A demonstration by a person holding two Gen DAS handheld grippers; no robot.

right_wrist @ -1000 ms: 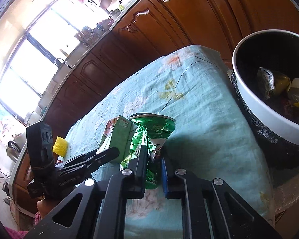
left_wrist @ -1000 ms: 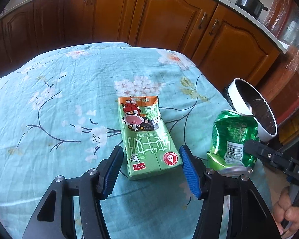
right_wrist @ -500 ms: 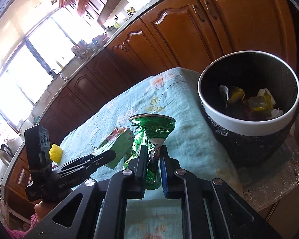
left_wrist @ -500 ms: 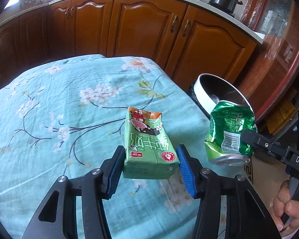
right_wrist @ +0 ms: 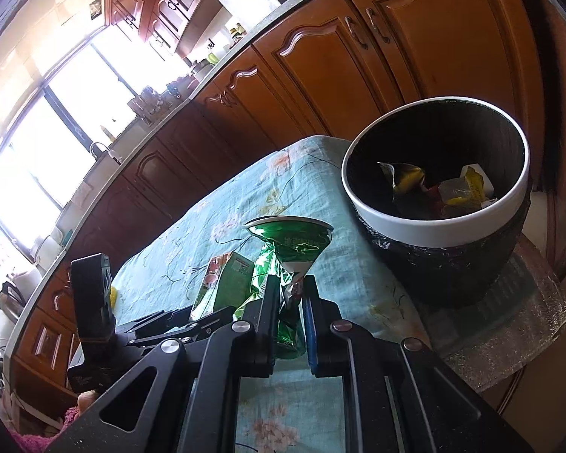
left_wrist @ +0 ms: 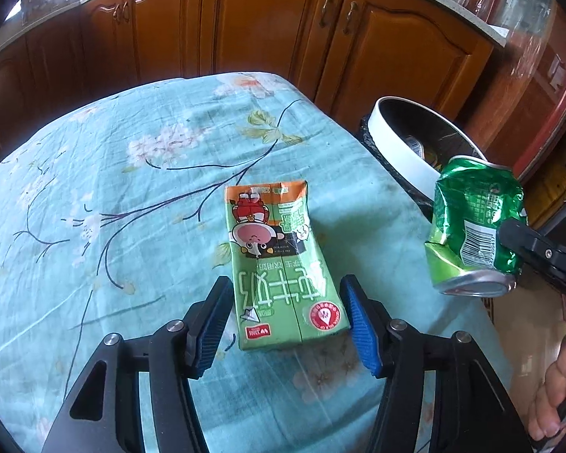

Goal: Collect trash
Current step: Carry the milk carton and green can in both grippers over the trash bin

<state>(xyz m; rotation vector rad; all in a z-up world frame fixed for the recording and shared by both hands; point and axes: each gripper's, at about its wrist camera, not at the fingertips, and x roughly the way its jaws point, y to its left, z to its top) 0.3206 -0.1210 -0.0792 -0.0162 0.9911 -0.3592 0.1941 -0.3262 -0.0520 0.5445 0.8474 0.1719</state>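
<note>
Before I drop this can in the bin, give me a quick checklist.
1. Right gripper shut on crushed can: ok.
2. Bin open, room inside: ok.
3. Can above the bin: not ok, it is over the tablecloth beside it.
4. Way from can to bin free: ok.
5. Left gripper gripping milk carton: cannot tell; its fingers have just been opening, carton between them.

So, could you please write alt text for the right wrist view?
The right gripper is shut on a crushed green can, held above a table with a teal floral cloth. Ahead stands a white-rimmed bin with wrappers inside; at left, the left gripper is around a green carton.
</note>
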